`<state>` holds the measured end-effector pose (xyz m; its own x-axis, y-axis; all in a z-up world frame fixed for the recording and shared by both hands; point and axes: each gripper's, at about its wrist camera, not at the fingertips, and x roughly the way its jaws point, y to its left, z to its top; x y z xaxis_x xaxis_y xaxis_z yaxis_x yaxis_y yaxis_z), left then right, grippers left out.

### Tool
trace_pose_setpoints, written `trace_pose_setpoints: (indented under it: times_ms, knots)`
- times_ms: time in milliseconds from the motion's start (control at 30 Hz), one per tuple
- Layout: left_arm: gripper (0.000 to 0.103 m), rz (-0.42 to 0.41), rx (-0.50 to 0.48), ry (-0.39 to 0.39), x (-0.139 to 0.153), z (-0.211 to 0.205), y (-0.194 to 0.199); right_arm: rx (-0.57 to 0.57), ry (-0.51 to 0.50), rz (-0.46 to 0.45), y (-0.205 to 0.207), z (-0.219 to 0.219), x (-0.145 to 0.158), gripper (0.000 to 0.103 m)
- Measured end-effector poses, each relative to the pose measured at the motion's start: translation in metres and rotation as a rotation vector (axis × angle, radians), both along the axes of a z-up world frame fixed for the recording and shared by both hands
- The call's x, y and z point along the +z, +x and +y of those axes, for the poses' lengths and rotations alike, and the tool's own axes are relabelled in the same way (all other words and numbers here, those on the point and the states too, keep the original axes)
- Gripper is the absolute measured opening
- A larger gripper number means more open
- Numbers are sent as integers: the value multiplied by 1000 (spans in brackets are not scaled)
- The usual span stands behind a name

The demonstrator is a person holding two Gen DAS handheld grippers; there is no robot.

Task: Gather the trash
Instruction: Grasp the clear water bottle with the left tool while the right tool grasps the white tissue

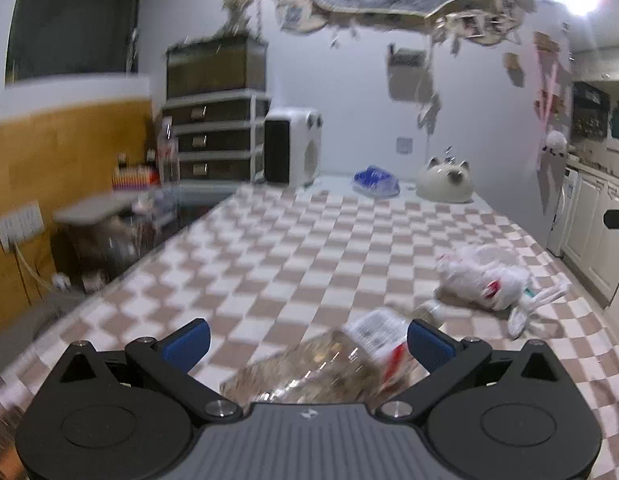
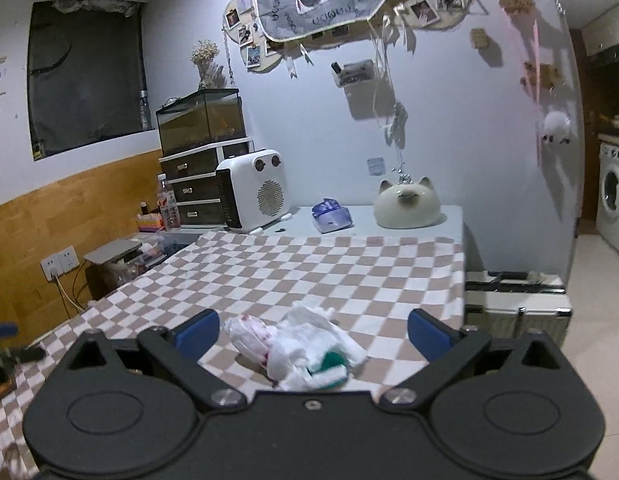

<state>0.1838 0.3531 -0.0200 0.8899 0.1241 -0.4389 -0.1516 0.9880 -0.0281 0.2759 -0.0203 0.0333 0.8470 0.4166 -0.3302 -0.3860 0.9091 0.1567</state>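
Left wrist view shows a table under a brown-and-white checked cloth (image 1: 269, 264), with the left gripper (image 1: 307, 338) spread wide around a clear plastic bottle (image 1: 329, 368) lying at the near edge, pads not visibly pressing it. Right wrist view has the right gripper (image 2: 313, 330) also gaping over a crumpled white plastic bag (image 2: 297, 344) near the table's right edge. At the far edge stand a white heater (image 2: 251, 188), a blue packet (image 2: 331, 216) and a cat-shaped ceramic (image 2: 405, 208) against a pale wall.
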Motion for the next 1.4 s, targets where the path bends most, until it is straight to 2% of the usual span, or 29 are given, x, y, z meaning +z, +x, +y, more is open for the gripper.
trace_pose_setpoints:
  times_ms: [167,333,433,533,667,833,867,900,933,967,1000,1033,1400]
  knots:
    - [103,20,6,-91,-37,27,11,-15,1,59,37,19,-13,87]
    - [103,-24,-31,-208,-56,46,14,27,-38,87,61,42,-28,81]
    - [103,-29,-60,-282,-65,55,18,83,-94,99,70,61,-42,76]
    - [103,-33,-71,-311,-66,57,19,109,-160,112,81,80,-57,70]
    - [101,-53,-76,-376,-69,65,16,53,-183,106,103,90,-68,70]
    - [92,-64,-83,-391,-69,66,14,-37,-213,114,136,97,-79,70]
    - [89,-69,-85,-399,-70,67,13,-39,-227,122,141,99,-82,66]
    - [88,-73,-85,-403,-70,68,13,-35,-242,134,145,100,-86,47]
    - [87,-76,-84,-405,-69,68,12,-32,-259,145,147,101,-89,36]
    - [86,-77,-85,-407,-69,68,12,-39,-271,150,147,102,-90,18]
    - [86,-77,-87,-407,-69,68,12,-49,-271,145,146,101,-90,5]
    - [86,-77,-87,-404,-69,67,11,-54,-269,140,145,99,-89,2]
    - [80,-82,-146,-370,-66,48,1,5,-180,-10,74,59,-15,2]
